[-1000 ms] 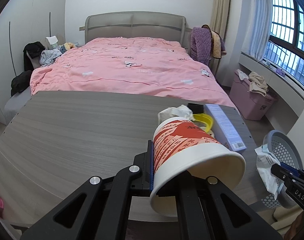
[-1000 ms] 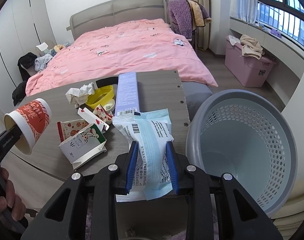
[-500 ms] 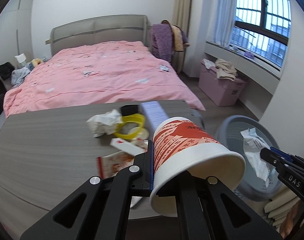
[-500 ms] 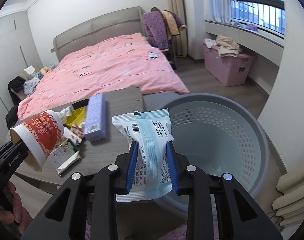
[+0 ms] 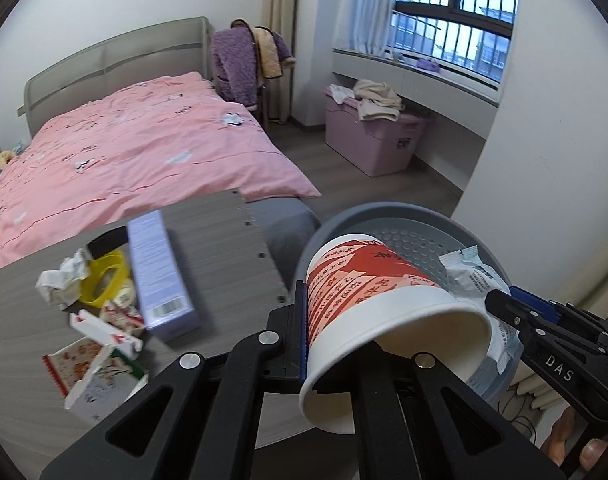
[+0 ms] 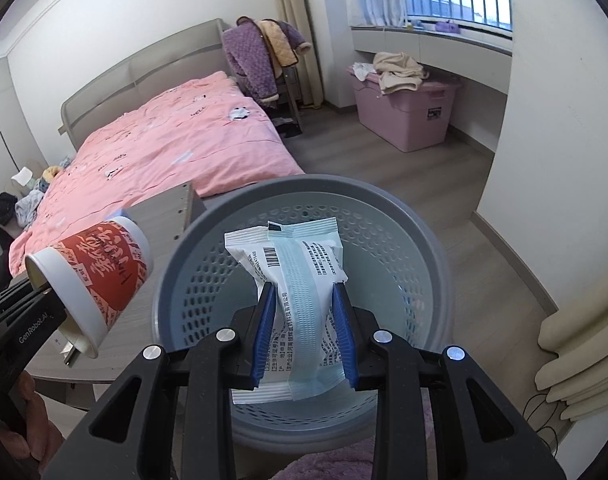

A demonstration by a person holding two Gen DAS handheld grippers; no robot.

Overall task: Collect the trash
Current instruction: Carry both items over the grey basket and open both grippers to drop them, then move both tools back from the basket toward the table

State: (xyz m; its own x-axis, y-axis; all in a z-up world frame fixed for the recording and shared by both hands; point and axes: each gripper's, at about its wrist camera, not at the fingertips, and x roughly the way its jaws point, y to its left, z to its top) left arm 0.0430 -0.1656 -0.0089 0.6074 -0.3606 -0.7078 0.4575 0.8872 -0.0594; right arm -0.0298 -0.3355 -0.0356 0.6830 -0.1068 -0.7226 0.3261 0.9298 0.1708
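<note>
Your round grey plastic laundry-style basket (image 6: pixel 388 216) looks empty inside. Your right gripper (image 6: pixel 304 320) is clamped on the white-and-blue plastic packet (image 6: pixel 299 280) right over it. Your left gripper (image 5: pixel 336 344) pinches the rim of the red-and-white paper cup (image 5: pixel 368 292), tilted by the basket's edge. Only the left view shows the grey table (image 5: pixel 223 240) with its leftover litter: crumpled tissue (image 5: pixel 61 280), lilac box (image 5: pixel 155 272).

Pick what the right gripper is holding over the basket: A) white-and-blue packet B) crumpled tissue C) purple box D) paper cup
A: the right gripper is shut on the white-and-blue packet, held above the basket; the paper cup is in the left gripper.
</note>
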